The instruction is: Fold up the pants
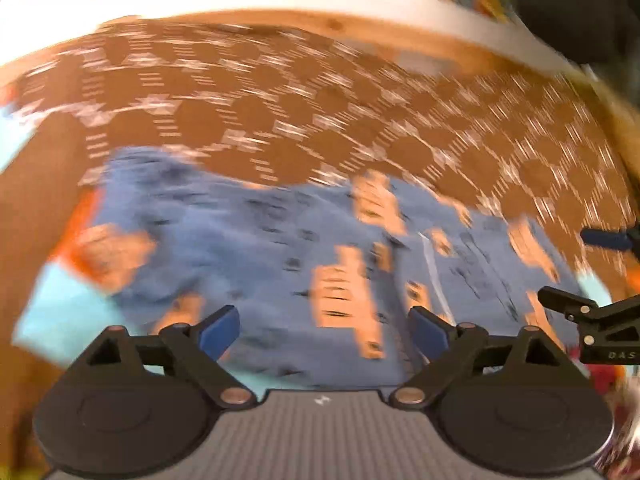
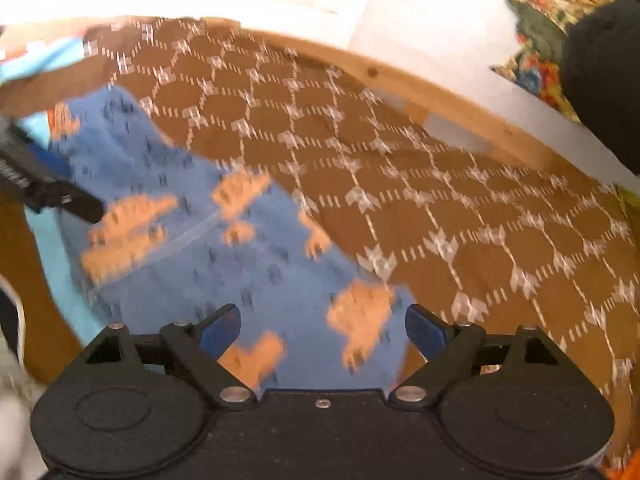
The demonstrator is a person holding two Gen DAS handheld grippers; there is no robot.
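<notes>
The pants [image 1: 256, 240], of blue fabric printed with orange shapes and small dark marks, are found lying on a brown cloth [image 1: 320, 120] patterned with white hexagon outlines; this cloth covers a surface edged by a light wooden rim [image 2: 440, 92]. In the left wrist view the garment occupies the lower middle of the picture, directly ahead of the left gripper [image 1: 324, 334], and a pale seam line is seen running across its right part. The left gripper's jaws are observed standing wide apart, with nothing clamped between the blue pads; the fabric is seen beyond and below them, not pinched. In the right wrist view the pants [image 2: 208, 248] extend from the upper left down to the bottom centre, their right edge running diagonally against the brown cloth. The right gripper [image 2: 323, 332] is likewise recorded as spread wide, with no fabric caught between its pads (the garment lies under the gap). A light turquoise item [image 1: 68, 312] with an orange part is noted beneath the left edge of the pants, partly covered by them. The right gripper's black linkage [image 1: 592, 316] is visible at the right edge of the left view, just beside the pants. Both views are blurred, the left more heavily, so finer folds in the garment cannot be judged.
</notes>
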